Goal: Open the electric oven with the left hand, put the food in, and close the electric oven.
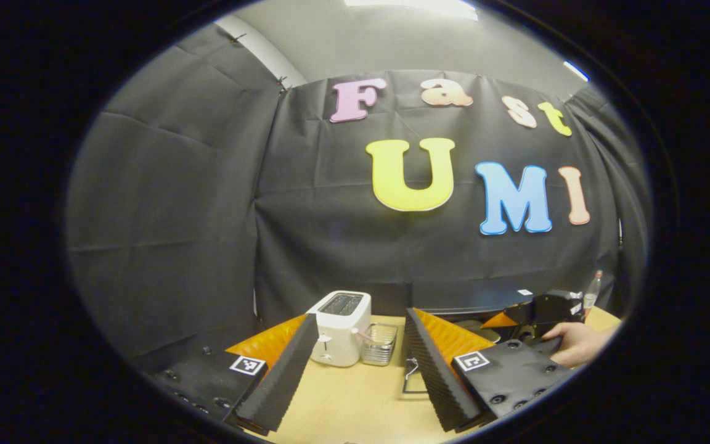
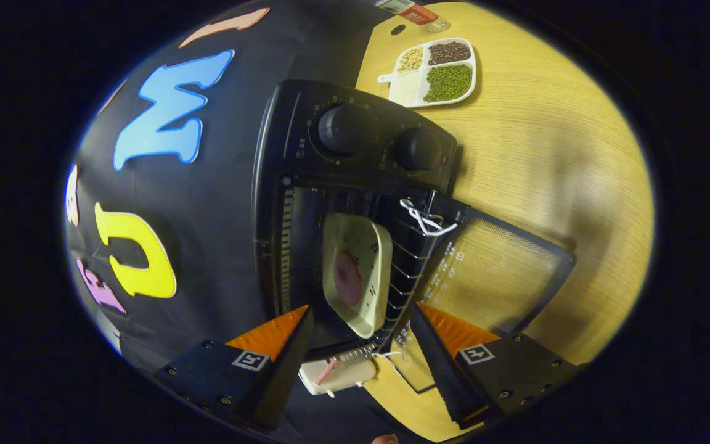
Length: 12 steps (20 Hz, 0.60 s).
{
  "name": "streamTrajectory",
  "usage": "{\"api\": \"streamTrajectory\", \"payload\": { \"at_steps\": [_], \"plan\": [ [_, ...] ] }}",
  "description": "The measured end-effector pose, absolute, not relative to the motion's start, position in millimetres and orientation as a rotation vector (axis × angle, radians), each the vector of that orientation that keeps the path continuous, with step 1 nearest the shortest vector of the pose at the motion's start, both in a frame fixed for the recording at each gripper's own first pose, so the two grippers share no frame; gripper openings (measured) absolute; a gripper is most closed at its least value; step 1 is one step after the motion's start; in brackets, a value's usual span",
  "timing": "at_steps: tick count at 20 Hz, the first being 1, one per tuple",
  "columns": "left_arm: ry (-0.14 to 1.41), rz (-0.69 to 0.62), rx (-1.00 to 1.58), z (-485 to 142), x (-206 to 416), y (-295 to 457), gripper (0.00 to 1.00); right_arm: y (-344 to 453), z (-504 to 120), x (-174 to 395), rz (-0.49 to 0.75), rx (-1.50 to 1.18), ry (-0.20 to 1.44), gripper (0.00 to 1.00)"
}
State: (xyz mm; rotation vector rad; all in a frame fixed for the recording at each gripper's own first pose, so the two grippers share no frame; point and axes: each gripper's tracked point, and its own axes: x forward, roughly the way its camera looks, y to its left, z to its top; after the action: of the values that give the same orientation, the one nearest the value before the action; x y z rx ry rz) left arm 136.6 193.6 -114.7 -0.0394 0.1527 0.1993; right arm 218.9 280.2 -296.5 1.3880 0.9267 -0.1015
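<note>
The black electric oven (image 2: 355, 148) stands open, door (image 2: 497, 277) down on the table (image 2: 546, 154). A cream tray (image 2: 355, 271) with pink food (image 2: 347, 277) sits on its rack. Both the left claw (image 1: 361, 364) and the right claw (image 2: 361, 357) are spread, holding nothing.

Wooden table (image 2: 534, 160), bearing electric oven (image 2: 355, 142), toaster (image 1: 339, 328), wire basket (image 1: 379, 344), divided bean tray (image 2: 435, 71)

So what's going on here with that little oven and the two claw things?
A person is holding a gripper in each hand at a wooden table. The electric oven stands open, its door folded down, and a tray of food already sits on the rack inside. The right gripper is open in front of the oven, holding nothing. The left gripper is open too, pointing towards a white toaster. Closing the door is what remains.
</note>
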Motion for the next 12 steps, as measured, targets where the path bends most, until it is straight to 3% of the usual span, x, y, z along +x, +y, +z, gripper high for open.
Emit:
{"api": "streamTrajectory", "payload": {
  "at_steps": [4, 6, 7, 10, 11, 12],
  "plan": [
    [0.147, 0.160, -0.058, -114, 138, 167, 1.00, 270, -286, 181, 0.017, 1.215, 0.951, 0.97],
    [0.154, 0.138, -0.057, -118, 137, 153, 0.90, 261, -283, 162, 0.097, 1.079, 0.949, 0.96],
    [0.163, 0.129, -0.055, -120, 135, 148, 1.00, 253, -281, 153, 0.130, 1.000, 0.931, 0.96],
    [0.186, 0.103, -0.075, -129, 129, 128, 1.00, 226, -266, 136, 0.207, 0.785, 0.835, 0.96],
    [0.194, 0.093, -0.082, -132, 128, 122, 0.91, 217, -262, 130, 0.225, 0.728, 0.809, 0.96],
    [0.204, 0.084, -0.084, -137, 125, 116, 0.93, 208, -256, 126, 0.242, 0.679, 0.782, 0.96]
  ]
}}
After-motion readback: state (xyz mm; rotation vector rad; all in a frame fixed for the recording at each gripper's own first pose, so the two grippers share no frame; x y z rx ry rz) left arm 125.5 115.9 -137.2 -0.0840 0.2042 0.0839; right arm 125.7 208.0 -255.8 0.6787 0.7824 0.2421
